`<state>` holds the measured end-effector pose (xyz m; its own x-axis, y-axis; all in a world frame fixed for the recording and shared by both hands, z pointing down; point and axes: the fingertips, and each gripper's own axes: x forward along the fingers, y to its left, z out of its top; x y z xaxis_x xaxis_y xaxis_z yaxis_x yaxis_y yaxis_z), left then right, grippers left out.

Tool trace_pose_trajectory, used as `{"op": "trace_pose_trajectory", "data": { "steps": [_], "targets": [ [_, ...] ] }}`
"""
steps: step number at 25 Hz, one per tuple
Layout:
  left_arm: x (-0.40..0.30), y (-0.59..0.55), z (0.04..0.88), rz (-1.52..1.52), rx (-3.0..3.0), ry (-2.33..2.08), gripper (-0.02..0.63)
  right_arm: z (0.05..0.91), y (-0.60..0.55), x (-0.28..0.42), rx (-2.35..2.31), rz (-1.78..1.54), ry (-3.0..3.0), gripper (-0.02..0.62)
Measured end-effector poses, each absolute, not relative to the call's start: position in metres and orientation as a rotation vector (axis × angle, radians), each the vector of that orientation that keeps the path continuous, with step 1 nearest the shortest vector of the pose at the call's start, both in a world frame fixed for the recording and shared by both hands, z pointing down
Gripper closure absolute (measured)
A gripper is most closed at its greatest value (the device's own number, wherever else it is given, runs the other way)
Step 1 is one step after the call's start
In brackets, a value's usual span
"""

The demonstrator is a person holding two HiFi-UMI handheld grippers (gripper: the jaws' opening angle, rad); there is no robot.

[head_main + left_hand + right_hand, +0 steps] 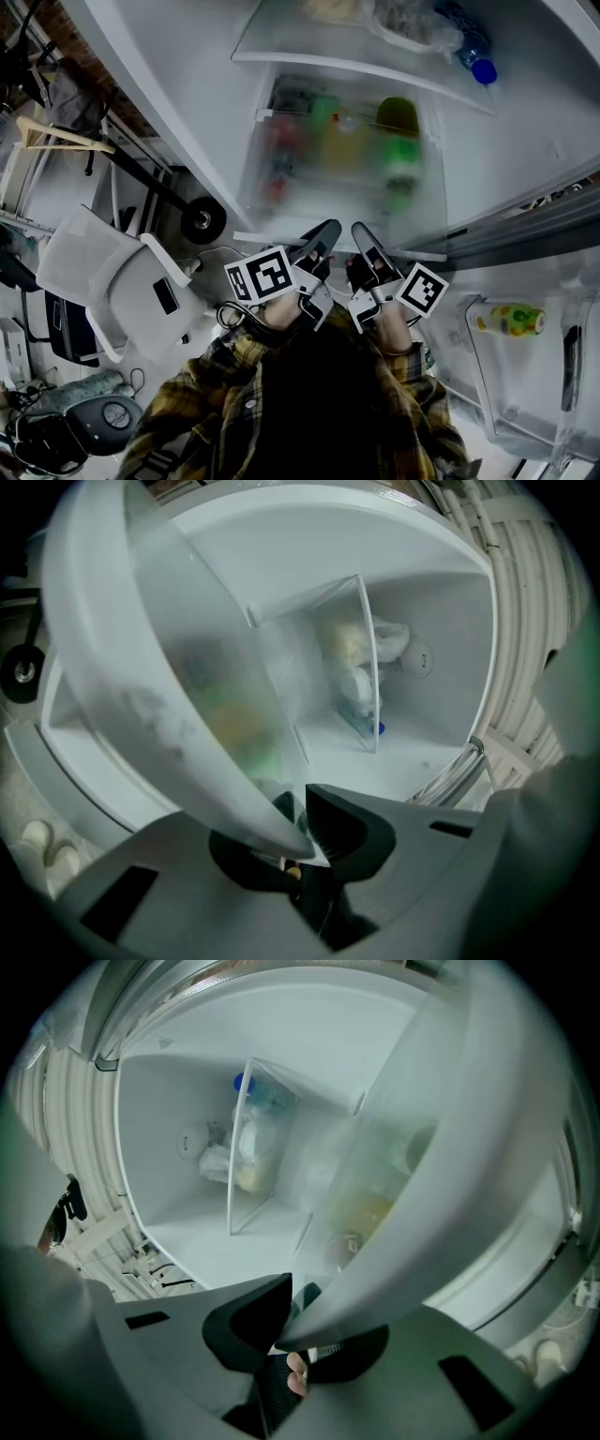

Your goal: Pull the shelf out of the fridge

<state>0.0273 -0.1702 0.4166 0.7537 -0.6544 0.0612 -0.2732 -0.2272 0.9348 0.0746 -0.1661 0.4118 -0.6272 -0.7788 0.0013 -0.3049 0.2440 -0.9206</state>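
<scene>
**Both grippers on the shelf lip, pull mostly still to do**

Nearest, at 6 o'clock in the head view, are the person's plaid sleeves [225,375]. Just past them the two grippers sit side by side.

The left gripper [323,242] is clamped on the white front lip of the shelf [337,169]. Its own view shows the rim [141,696] running down from 11 o'clock and wedged between the dark pads of the left gripper [300,822].

The right gripper [367,246] has the same lip between its jaws. In its view the rim [469,1147] sweeps in from 2 o'clock and ends inside the right gripper [286,1321], touching both pads, so it reads as gripped too.

At 12 o'clock from the grippers lies the frosted body of the shelf, loaded with food, including a green bottle [398,141]. Farther on, toward 12 o'clock, a glass upper shelf [281,52] carries bags and a blue-capped bottle [473,58]. A yellow bottle [511,321] rests in the door bin at 3 o'clock.

As I judge it, taking hold is done and the shelf remains largely inside the cabinet. Left to do: draw it straight back toward 6 o'clock, level and with even force on both sides, until it comes free.
</scene>
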Motion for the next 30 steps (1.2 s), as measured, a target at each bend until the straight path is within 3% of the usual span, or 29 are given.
{"op": "trace_pose_trajectory", "data": {
  "steps": [30],
  "targets": [
    [0.0276,-0.1702,0.4158,-0.419,1.805,-0.722,0.558,0.4125,-0.1663,0.0757,-0.986,-1.386,2.044,0.540]
  ]
}}
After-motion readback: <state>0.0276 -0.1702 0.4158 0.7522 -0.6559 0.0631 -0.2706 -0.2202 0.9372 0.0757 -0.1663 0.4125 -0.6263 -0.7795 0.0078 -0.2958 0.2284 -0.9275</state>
